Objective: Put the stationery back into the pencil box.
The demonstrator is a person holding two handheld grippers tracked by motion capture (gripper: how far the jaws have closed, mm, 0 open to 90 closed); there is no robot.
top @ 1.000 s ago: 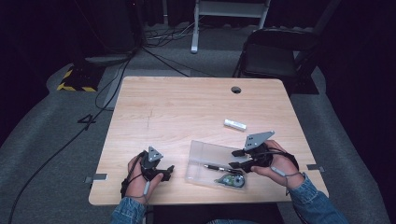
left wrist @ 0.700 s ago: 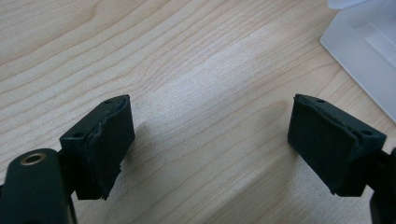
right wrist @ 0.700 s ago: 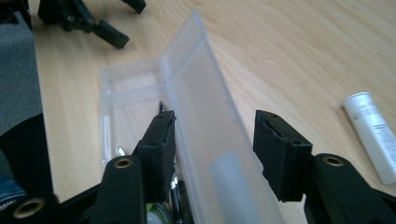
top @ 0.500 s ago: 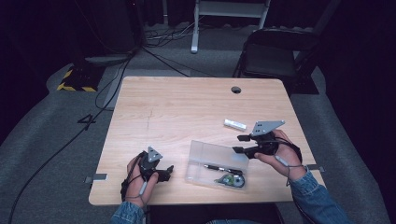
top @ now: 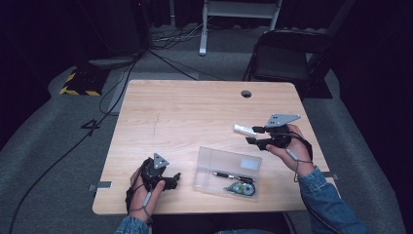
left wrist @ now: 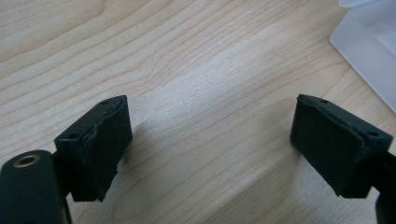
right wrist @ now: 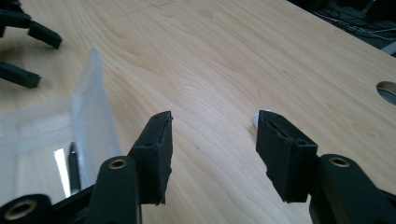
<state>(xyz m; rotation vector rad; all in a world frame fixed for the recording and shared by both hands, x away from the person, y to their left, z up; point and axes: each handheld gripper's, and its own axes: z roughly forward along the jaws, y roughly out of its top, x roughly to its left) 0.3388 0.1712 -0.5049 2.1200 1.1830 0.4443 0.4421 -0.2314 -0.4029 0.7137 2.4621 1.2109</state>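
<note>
The right gripper [top: 256, 135] hovers over the right part of the wooden worktop [top: 195, 112]. Its fingers [right wrist: 285, 149] are spread with nothing between them, and they have just been opening. A small white tube [top: 245, 130] lies on the worktop just beside the tips, partly hidden behind one finger in the right gripper view. The left gripper [top: 174, 179] rests near the front left edge, its fingers [left wrist: 100, 142] spread and empty. Between the two hands stands a clear plastic box [top: 227, 171], open, with a pen [top: 229, 174] and a small greenish thing inside.
</note>
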